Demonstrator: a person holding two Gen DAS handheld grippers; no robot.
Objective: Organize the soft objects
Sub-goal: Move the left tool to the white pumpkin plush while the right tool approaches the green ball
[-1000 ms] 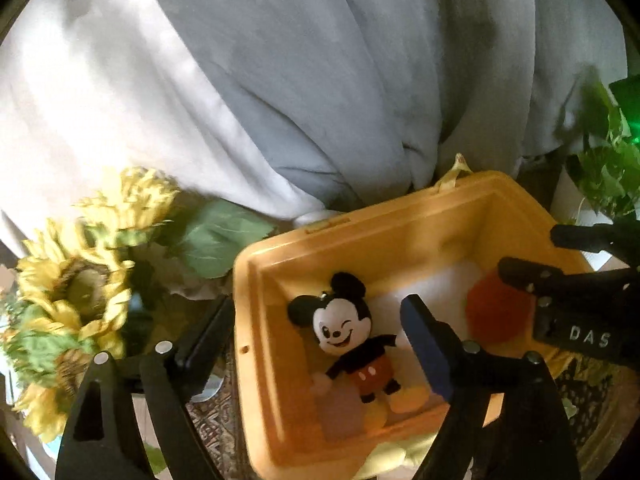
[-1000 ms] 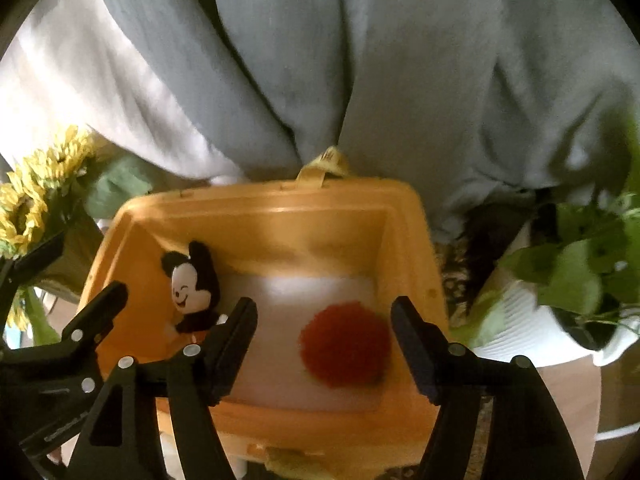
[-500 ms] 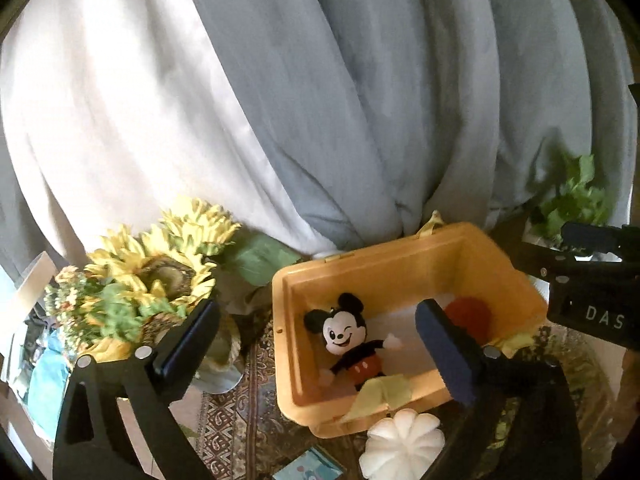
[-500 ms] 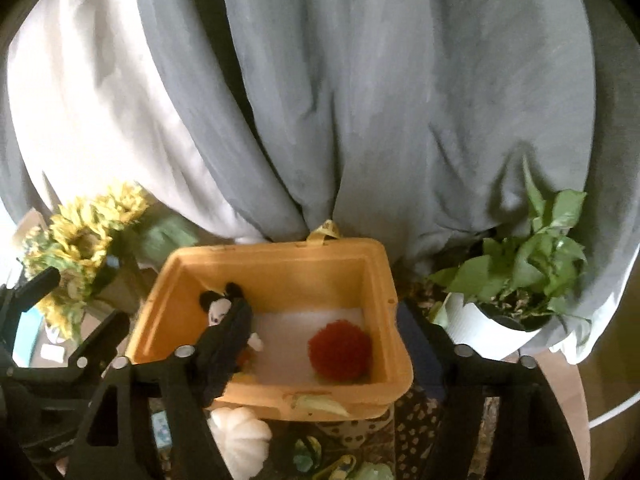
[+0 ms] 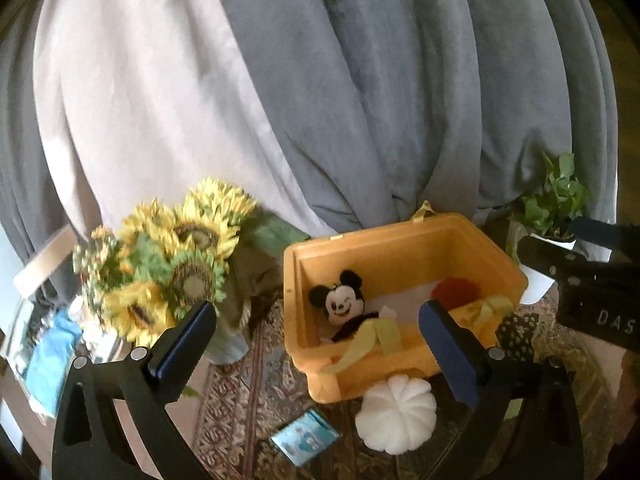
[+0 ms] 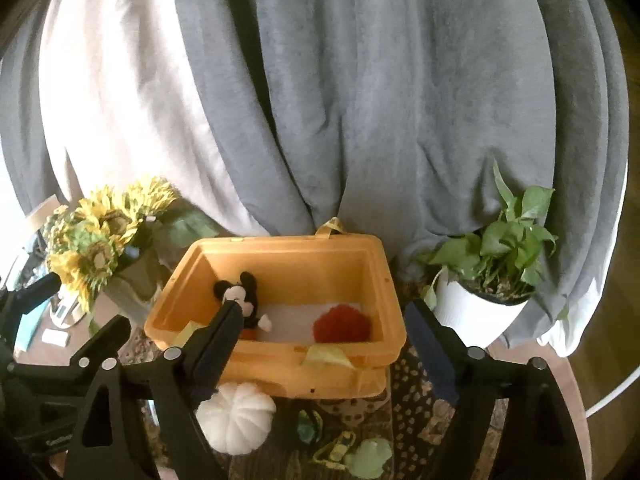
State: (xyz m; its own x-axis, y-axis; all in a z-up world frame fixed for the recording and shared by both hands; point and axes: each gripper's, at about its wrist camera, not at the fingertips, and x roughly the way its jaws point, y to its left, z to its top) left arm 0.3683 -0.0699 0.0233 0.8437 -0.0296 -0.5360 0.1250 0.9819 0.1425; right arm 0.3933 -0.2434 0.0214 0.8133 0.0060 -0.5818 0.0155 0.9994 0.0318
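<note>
Yellow bin (image 5: 404, 258) on patterned cloth: mouse plush (image 5: 344, 304) at its left, red pompom (image 6: 342, 324) at its right. White plush pumpkin (image 5: 396, 412) lies outside, touching the near wall. Left gripper (image 5: 316, 332) and right gripper (image 6: 324, 336): fingers apart, just been opening, nothing between them.

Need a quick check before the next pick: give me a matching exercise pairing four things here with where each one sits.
Things:
1. Mickey Mouse plush
2. red pom-pom
3. white plush pumpkin
4. potted green plant

Places:
A. on the rug in front of the yellow bin
B. beside the bin, by the curtain
C. inside the bin, by the sunflower-side wall
D. inside the bin, nearer the plant side

Pairs: 1-C, 2-D, 3-A, 4-B
</note>
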